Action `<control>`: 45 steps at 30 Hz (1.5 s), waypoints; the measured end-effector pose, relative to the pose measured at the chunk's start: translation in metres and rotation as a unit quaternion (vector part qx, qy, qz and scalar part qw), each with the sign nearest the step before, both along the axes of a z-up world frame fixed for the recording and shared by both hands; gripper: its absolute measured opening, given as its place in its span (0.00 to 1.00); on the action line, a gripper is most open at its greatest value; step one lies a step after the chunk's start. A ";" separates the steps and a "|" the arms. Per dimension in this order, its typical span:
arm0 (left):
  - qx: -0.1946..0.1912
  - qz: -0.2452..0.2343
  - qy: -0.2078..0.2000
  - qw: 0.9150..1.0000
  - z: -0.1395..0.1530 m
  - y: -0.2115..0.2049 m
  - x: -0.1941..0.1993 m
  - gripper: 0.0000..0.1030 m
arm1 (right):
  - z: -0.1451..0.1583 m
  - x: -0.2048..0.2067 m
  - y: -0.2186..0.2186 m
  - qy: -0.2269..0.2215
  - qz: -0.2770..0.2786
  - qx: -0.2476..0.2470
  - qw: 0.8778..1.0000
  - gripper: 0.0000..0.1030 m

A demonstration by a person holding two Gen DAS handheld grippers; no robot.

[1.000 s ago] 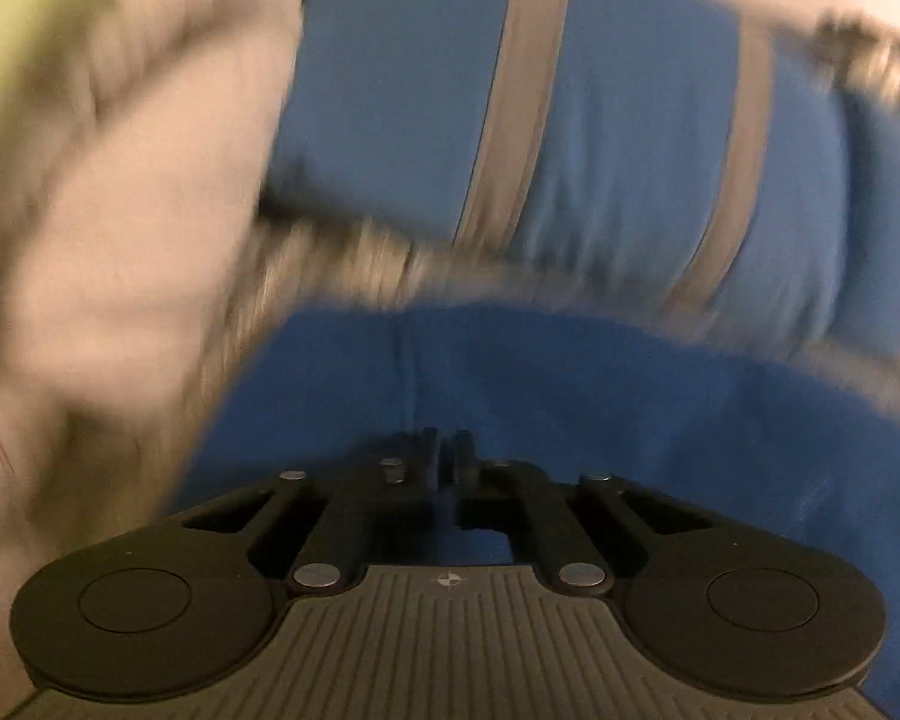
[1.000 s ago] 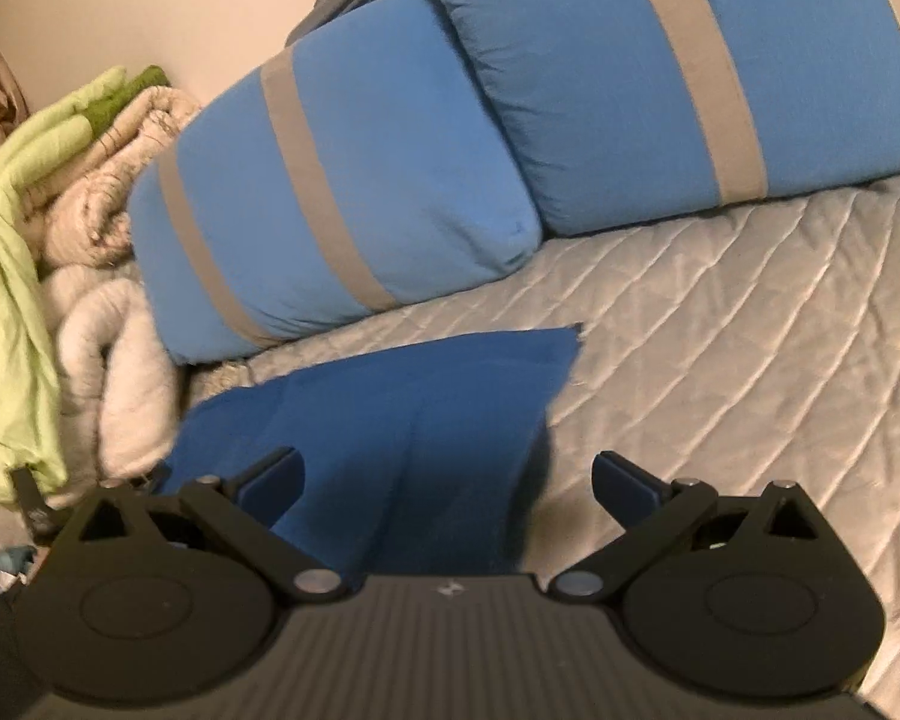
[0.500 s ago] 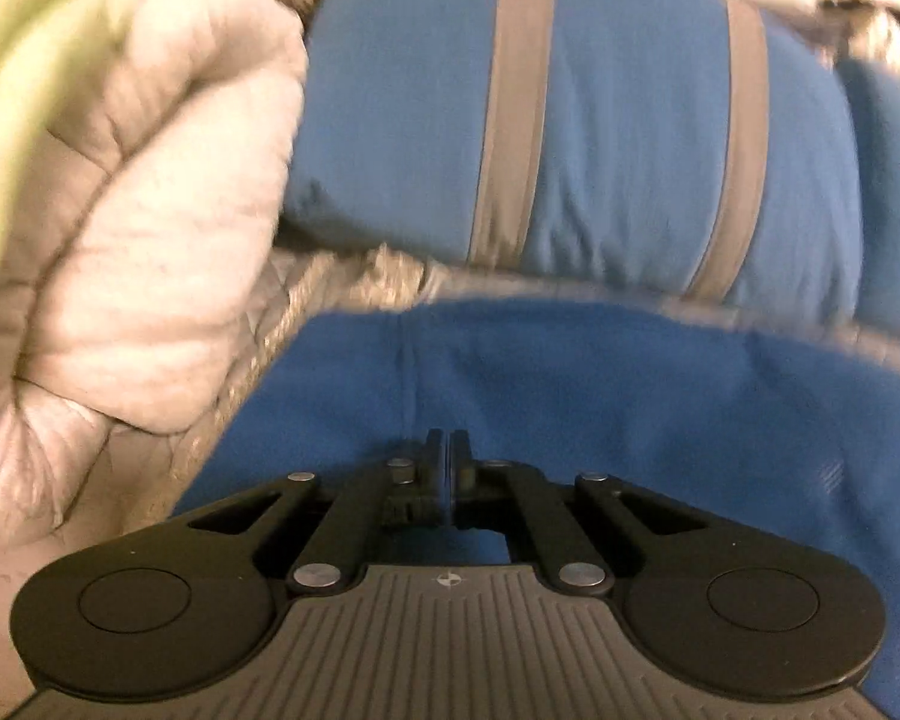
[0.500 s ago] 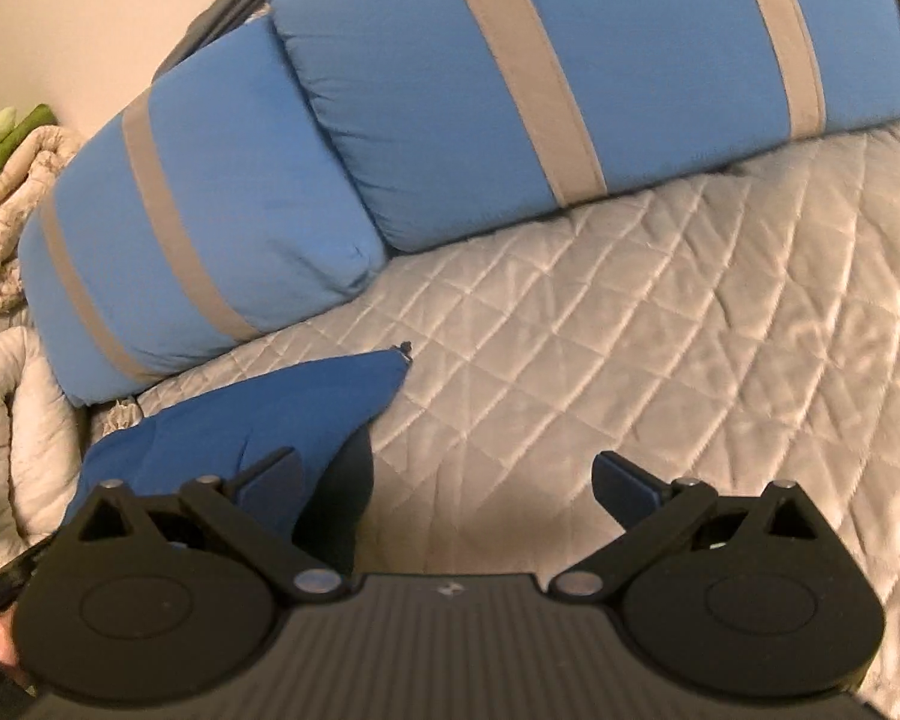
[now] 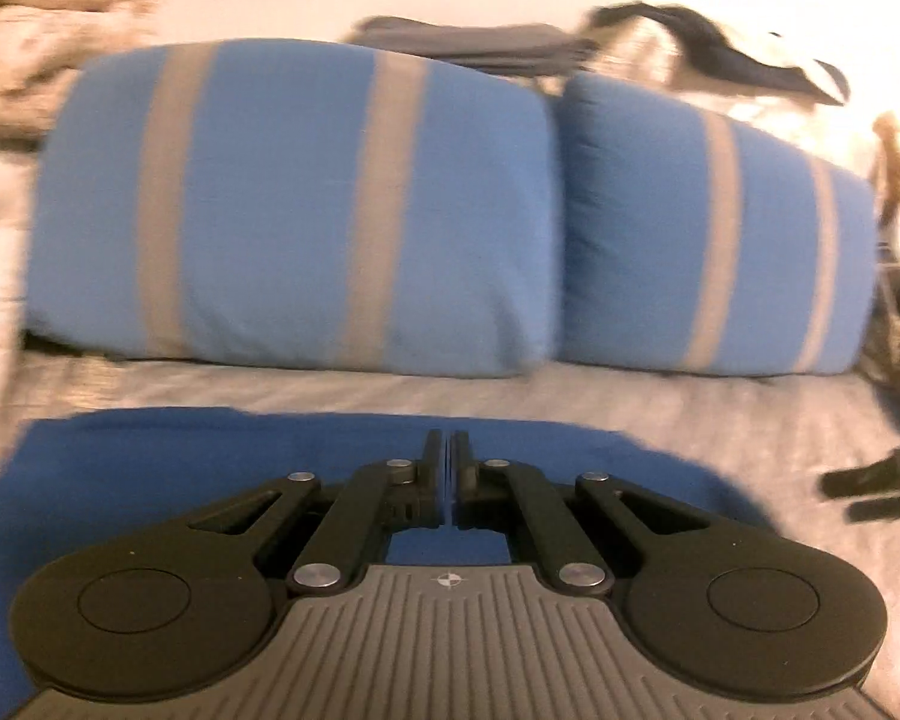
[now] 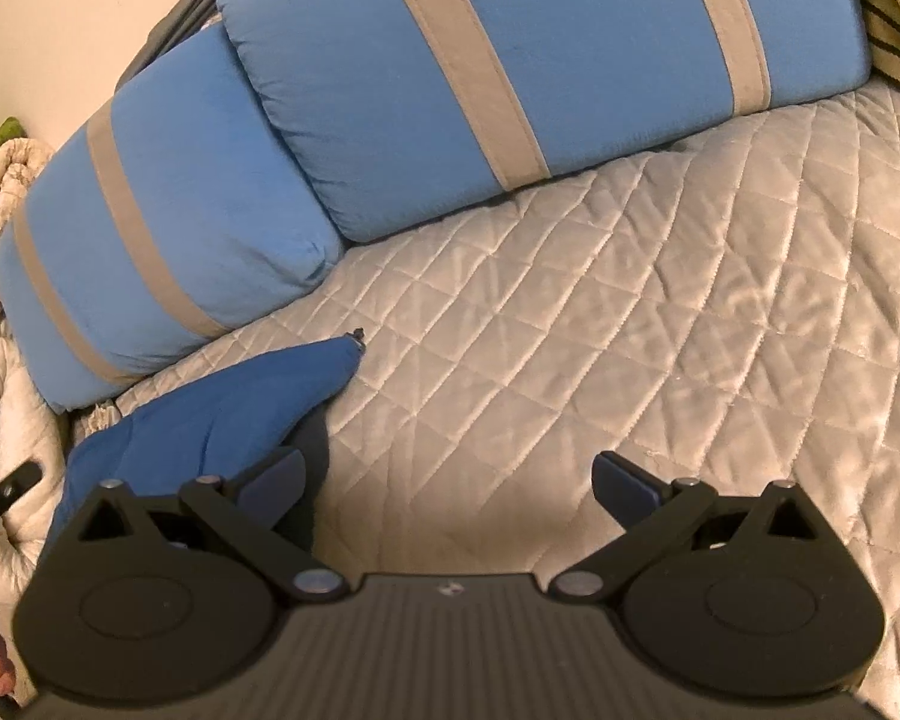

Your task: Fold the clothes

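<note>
Between the pressed-together fingers of the left hand-held gripper (image 5: 449, 450), the blue cloth (image 5: 180, 474) appears to be pinched. Farther right, the right hand-held gripper (image 6: 450, 483) is held spread wide over the quilted bed (image 6: 660, 324), near two striped pillows (image 6: 540, 60).

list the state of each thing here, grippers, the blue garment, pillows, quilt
left gripper: fingers together, over the blue garment; whether it pinches cloth cannot be told
right gripper: open, empty, above the quilt
blue garment: lying on the quilt, one corner pointing toward the pillows
striped pillows: two, leaning side by side at the back
quilt: spread flat, lightly wrinkled
</note>
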State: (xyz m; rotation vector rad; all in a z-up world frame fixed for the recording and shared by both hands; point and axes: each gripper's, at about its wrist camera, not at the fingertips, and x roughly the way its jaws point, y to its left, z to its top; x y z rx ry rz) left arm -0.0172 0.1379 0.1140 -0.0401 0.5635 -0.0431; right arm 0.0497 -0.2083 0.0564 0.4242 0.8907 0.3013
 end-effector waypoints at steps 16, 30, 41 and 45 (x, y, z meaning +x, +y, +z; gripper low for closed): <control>0.035 0.007 0.068 0.997 -0.118 -0.082 0.068 0.03 | 0.000 0.000 -0.022 0.014 0.009 0.008 1.000 0.99; -0.011 -0.030 0.035 0.999 -0.073 -0.136 0.047 0.03 | -0.010 0.001 -0.029 0.037 -0.007 0.000 0.999 0.99; 0.054 -0.061 0.047 0.996 -0.090 -0.168 0.030 0.12 | -0.023 0.004 -0.033 0.055 -0.028 -0.059 0.996 0.99; 0.075 -0.074 0.047 0.993 -0.095 -0.177 0.023 0.45 | -0.025 0.002 -0.032 0.049 -0.026 -0.096 0.994 0.99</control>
